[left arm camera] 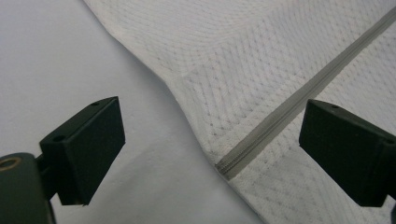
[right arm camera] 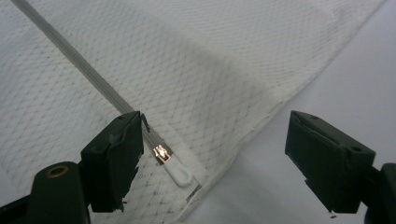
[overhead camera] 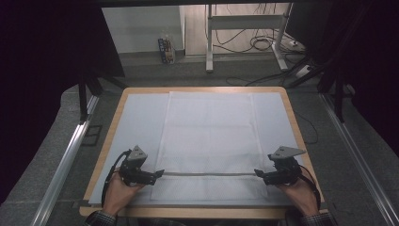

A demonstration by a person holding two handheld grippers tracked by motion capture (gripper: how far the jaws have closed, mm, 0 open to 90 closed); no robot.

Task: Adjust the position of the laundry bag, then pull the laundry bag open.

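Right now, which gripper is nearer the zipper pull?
Right. The right gripper is open around the zipper pull; the left gripper is at the zipper's far end.

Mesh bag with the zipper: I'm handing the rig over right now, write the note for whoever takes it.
Left gripper: open, fingers either side of the zipper's closed end at the mesh bag's left edge, holding nothing.
Right gripper: open, at the bag's right edge; the white zipper pull lies beside its left-hand finger in the right gripper view, not pinched.
The bag lies flat on the white sheet, zipper shut along its near part.
Done: both grippers placed at the zipper ends.
Left, probably: pin the left end, pinch the pull, draw it open.
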